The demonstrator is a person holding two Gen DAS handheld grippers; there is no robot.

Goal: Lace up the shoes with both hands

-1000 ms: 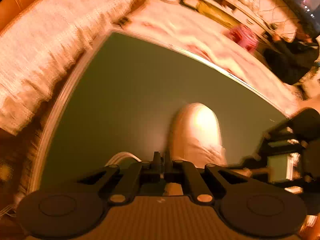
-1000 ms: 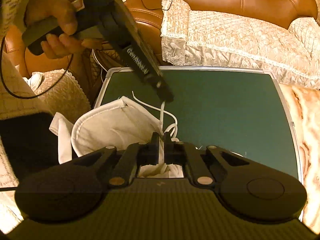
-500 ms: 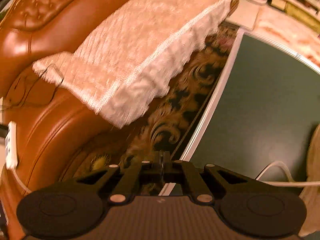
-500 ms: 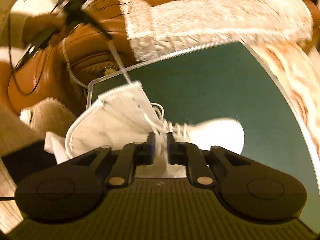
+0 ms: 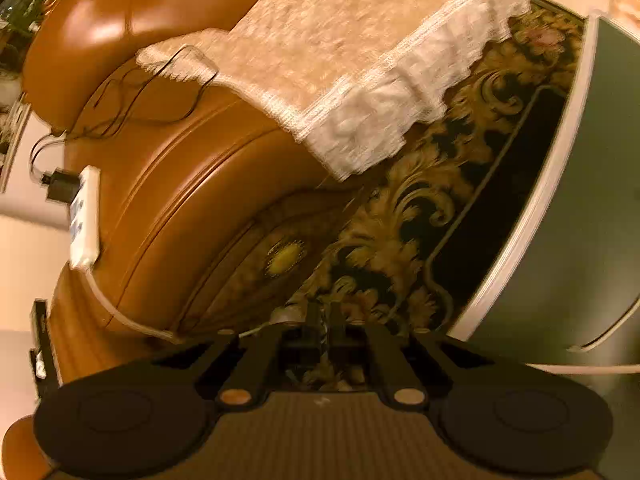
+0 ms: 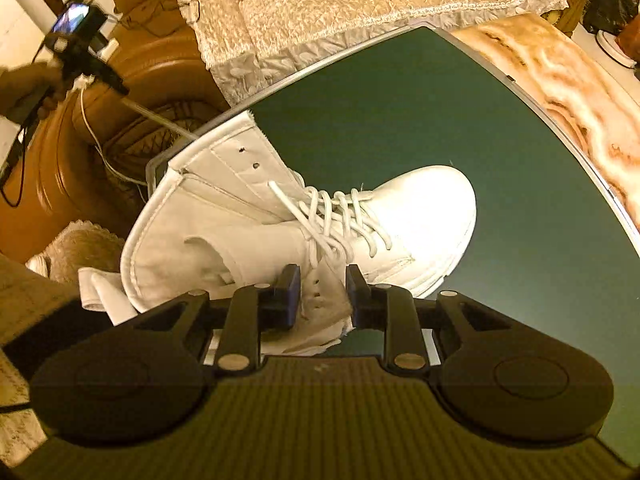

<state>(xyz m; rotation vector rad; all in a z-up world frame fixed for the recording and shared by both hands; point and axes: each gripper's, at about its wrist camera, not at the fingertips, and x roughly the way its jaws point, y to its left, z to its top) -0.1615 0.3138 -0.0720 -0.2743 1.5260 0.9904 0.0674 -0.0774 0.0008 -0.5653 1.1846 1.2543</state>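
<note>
the green table (image 6: 440, 120) carried the white high-top shoe (image 6: 420, 216), lying near its left edge with the toe pointing away from me. i judged the lacing roughly half done: the lower eyelets were crossed, the upper eyelets (image 6: 255, 165) sat bare. my left gripper (image 6: 116, 87) was pinched on the lace (image 6: 160, 118), drawn taut out over the brown sofa (image 5: 180, 184). my right gripper (image 6: 319, 280) had just been opening, jaws apart over the shoe's flap, pinching nothing. the sofa arm and a charger cable (image 5: 120, 120) crowded that pull.
</note>
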